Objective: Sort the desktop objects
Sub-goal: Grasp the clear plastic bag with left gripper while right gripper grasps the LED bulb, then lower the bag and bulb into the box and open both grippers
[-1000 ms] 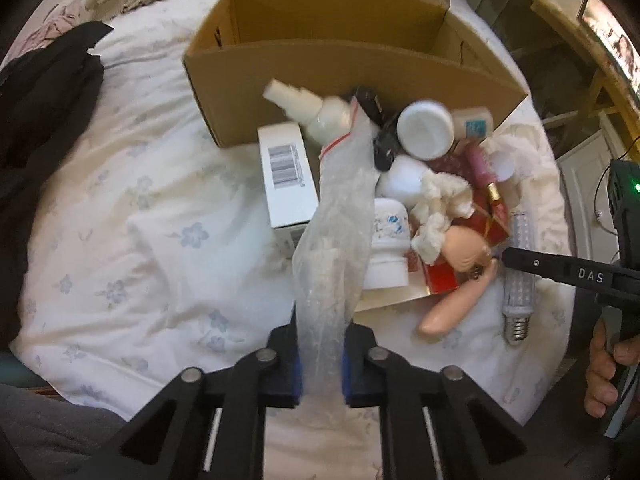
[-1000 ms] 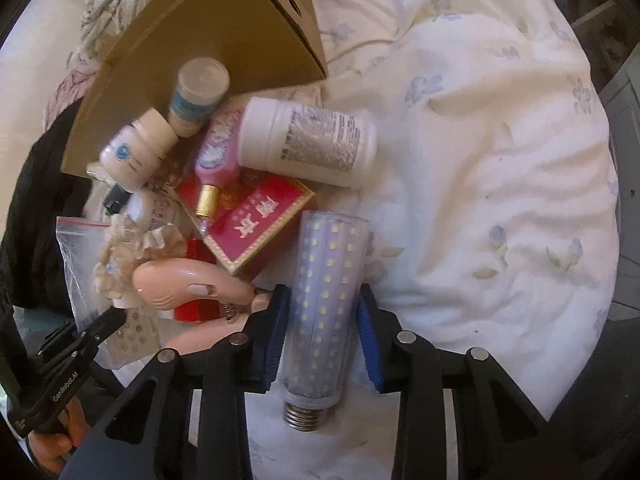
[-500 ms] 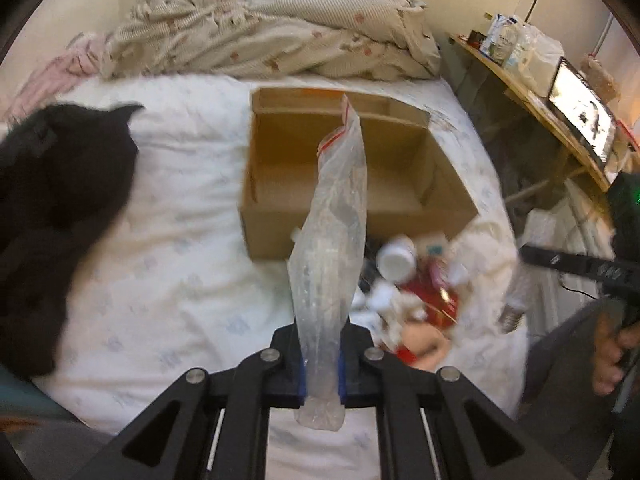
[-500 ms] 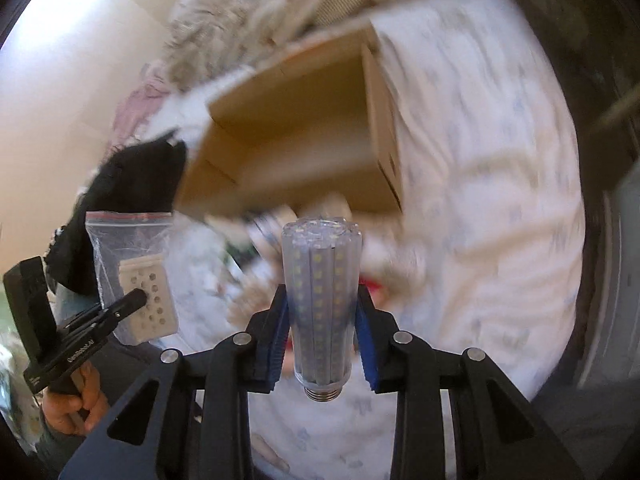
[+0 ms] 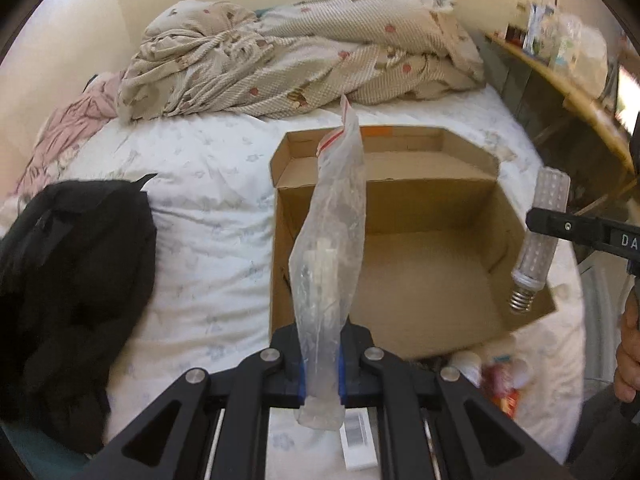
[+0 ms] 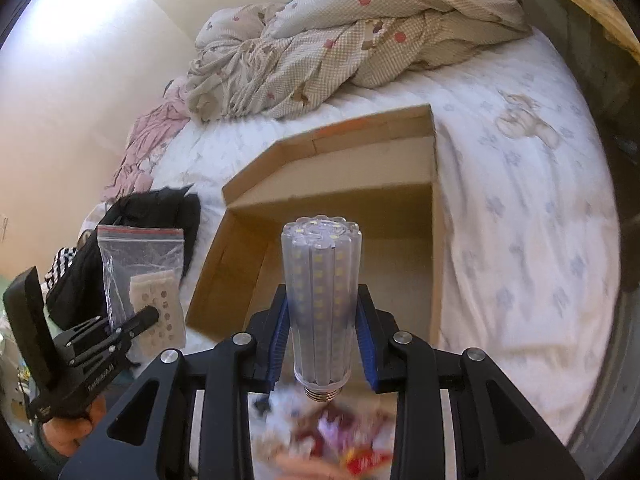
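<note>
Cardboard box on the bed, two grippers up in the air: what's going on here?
A person is sorting items into the cardboard box with a handheld gripper in each hand. The left gripper is shut on a clear zip bag; the right gripper is shut on an LED corn bulb. Both are held above the box, which looks empty. A pile of other items lies on the bed in front of the box.

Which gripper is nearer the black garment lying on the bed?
Left. The left gripper, clamping a clear zip bag, is beside the black garment. The right gripper, holding the LED corn bulb, is across the open cardboard box.
</note>
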The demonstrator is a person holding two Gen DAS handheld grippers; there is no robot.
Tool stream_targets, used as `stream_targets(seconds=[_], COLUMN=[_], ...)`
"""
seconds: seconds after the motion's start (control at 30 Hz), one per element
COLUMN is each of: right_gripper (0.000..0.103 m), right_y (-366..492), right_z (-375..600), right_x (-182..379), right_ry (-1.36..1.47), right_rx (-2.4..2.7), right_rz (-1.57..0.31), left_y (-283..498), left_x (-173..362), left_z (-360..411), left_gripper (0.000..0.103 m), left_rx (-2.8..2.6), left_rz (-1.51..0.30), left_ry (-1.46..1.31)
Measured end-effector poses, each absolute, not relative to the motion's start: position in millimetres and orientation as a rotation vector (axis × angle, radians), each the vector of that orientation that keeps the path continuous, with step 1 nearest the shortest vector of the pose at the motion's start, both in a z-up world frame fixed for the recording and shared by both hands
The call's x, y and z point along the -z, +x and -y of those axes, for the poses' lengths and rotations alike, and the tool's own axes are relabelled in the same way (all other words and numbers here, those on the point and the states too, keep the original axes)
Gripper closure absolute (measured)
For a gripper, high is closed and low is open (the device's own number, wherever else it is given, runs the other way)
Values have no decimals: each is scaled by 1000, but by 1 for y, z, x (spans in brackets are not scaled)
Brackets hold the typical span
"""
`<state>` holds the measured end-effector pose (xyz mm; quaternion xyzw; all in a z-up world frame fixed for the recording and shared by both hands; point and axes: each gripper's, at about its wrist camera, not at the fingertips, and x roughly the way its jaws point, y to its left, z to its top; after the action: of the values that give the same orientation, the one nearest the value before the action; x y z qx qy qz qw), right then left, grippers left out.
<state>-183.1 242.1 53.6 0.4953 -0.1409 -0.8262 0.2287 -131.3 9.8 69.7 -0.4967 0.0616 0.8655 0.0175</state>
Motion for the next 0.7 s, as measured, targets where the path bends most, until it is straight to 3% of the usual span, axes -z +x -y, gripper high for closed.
stream_targets(seconds=[0.17, 0.37, 0.7], right_gripper=[69, 69, 68], right_y=[-201, -213, -217], right_z=[-228, -200, -179], right_x=[-22, 11, 48], right_ry=[1396, 1513, 1649], right_rx=[2224, 2147, 2075], right_rz=[389, 266, 134], left_y=[-165, -188, -199], left_x=[-32, 11, 43], left_z=[-35, -53, -59], left_gripper=[93, 93, 92], left_rx=[-2648, -2614, -2596], left_rz=[-397, -611, -766], left_ry=[-1624, -1728, -1839])
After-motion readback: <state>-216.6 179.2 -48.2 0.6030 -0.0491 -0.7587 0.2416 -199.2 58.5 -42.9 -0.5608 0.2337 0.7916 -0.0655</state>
